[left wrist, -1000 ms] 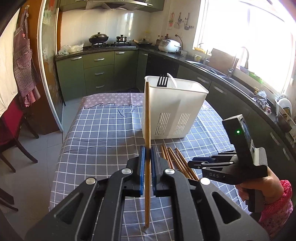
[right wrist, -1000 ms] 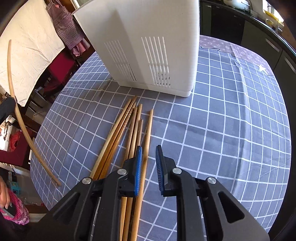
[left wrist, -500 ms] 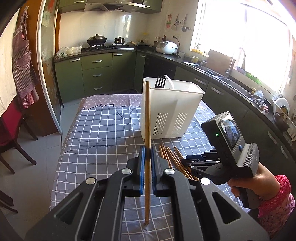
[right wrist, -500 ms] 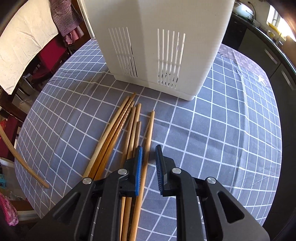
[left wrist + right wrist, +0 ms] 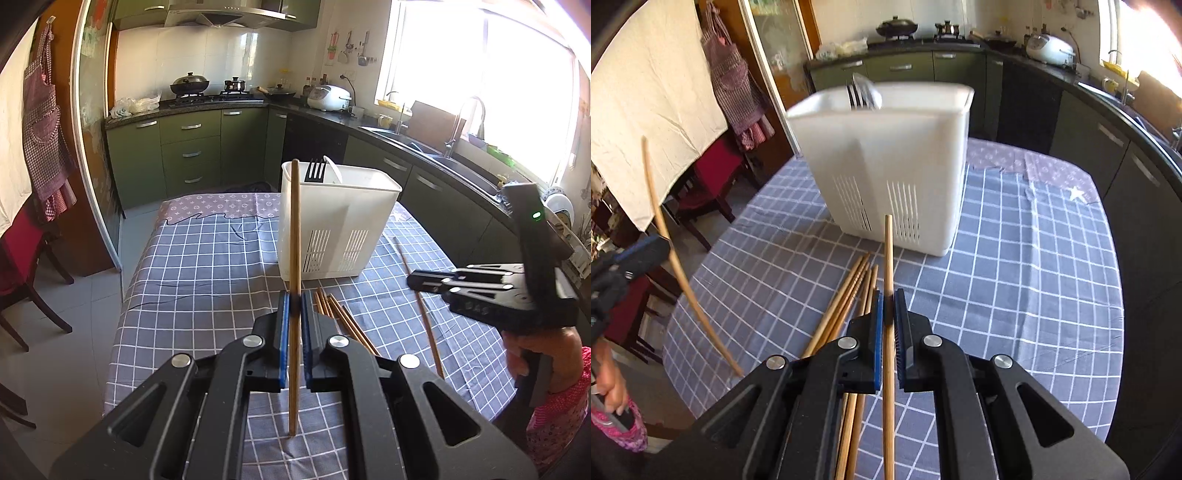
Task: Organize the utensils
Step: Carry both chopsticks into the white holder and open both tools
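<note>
Since 1 s ago the R gripper (image 5: 888, 317) has gone from open over the chopstick pile (image 5: 846, 302) to clamped on one chopstick (image 5: 888, 258), now lifted clear of the pile and pointing fwd toward the white utensil caddy (image 5: 886, 166). L gripper (image 5: 294, 317) unchanged: blue pads closed tight on a second chopstick (image 5: 294, 229), held about upright, upper end level w/ caddy rim in L view, lower end hanging below the fingers above the checked tablecloth (image 5: 192, 266). R-held stick passes between both pads, tip near the caddy's slotted front wall in R view; whether it touches, can't tell. In L view the R gripper sits off to the right w/ its stick slanting down over the cloth. Remaining pile lies on the cloth just in front of the caddy, approx. 5–6 sticks, fanned slightly, left of the R fingers. Caddy stands mid-table; black fork (image 5: 314, 170) and a white utensil stick up at its back left corner. Kitchen counters, stove w/ pans behind.
</note>
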`<state>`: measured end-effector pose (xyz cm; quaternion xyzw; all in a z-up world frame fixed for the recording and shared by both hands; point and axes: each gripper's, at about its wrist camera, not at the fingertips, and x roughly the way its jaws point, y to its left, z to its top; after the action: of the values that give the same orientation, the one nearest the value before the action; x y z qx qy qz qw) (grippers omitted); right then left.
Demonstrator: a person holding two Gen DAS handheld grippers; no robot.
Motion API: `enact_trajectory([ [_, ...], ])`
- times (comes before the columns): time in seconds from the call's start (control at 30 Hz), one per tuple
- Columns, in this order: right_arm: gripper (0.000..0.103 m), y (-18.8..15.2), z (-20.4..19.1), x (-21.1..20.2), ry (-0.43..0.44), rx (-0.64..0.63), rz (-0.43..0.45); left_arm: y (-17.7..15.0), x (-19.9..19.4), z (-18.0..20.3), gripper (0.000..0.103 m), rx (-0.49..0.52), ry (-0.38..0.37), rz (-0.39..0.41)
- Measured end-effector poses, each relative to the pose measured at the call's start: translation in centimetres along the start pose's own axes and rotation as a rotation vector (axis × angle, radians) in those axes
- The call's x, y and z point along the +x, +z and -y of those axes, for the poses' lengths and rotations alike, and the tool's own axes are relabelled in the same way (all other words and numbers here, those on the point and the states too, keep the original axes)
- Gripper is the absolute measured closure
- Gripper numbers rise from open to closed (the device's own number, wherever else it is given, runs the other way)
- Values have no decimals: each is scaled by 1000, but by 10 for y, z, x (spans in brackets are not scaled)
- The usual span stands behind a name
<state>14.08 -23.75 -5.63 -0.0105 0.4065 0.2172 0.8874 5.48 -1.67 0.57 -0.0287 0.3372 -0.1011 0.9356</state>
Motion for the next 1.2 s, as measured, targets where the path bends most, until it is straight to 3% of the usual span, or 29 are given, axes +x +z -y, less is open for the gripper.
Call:
enact_trajectory([
  [0.13, 96, -1, -1, -52, -9, 5, 125, 1, -6, 1, 97, 9, 0, 11],
  [0.27, 96, -4, -3, -76, -30, -3, 180, 1, -11, 3, 97, 16, 5, 20],
  [1.2, 96, -8, 3, -96, 11, 16, 233, 15, -19, 13, 97, 55, 6, 33],
])
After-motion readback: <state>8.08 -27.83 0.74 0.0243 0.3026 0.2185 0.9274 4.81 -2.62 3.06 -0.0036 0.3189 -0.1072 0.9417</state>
